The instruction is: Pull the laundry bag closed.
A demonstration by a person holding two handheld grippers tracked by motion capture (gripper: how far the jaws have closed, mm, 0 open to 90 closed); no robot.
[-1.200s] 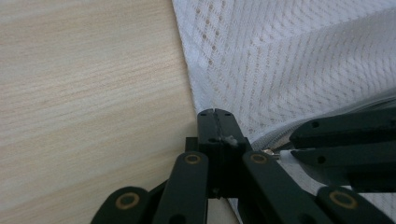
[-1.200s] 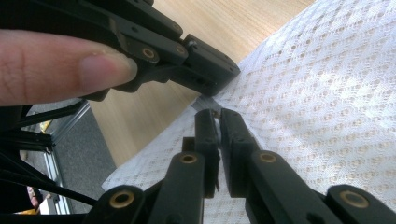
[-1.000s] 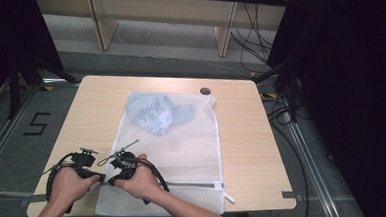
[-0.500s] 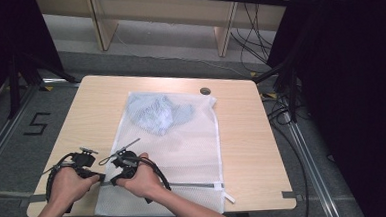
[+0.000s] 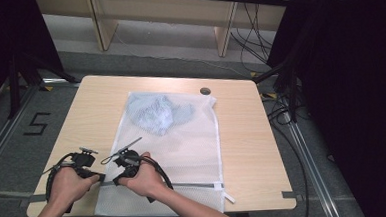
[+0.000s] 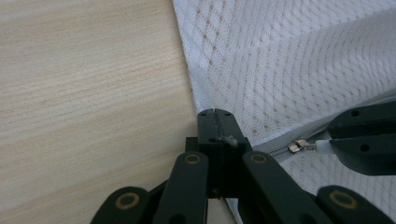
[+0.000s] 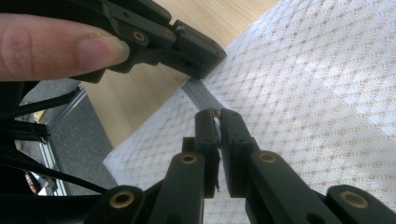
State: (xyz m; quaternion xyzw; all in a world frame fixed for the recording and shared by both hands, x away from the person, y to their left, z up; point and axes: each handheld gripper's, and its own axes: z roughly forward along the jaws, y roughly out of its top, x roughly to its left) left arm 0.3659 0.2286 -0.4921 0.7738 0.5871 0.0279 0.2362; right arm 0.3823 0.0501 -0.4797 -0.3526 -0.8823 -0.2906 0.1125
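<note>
A white mesh laundry bag [image 5: 173, 149] is laid flat on the wooden desk [image 5: 86, 114], with a bluish garment [image 5: 159, 114] bunched inside it at the end farthest from the person. A grey zipper [image 5: 195, 185] runs across the bag near the person's end, and its white end tab [image 5: 229, 197] is seen at the bag's right corner.

The left gripper [image 5: 100, 177] is held at the bag's left edge, where the zipper begins. In the left gripper view its 2 fingers [image 6: 215, 135] are pressed together on the bag's edge, just beside the zipper's end.

The right gripper [image 5: 115, 181] sits just to the right of the left one, over the zipper. In the left gripper view the metal zipper pull [image 6: 299, 146] is seen with its white tab touching the right gripper's fingers [image 6: 364, 135]. In the right gripper view those fingers [image 7: 210, 126] are nearly closed, with a thin gap between them, their tips over the grey zipper tape [image 7: 198, 95]; whether the pull is pinched cannot be told.
</note>
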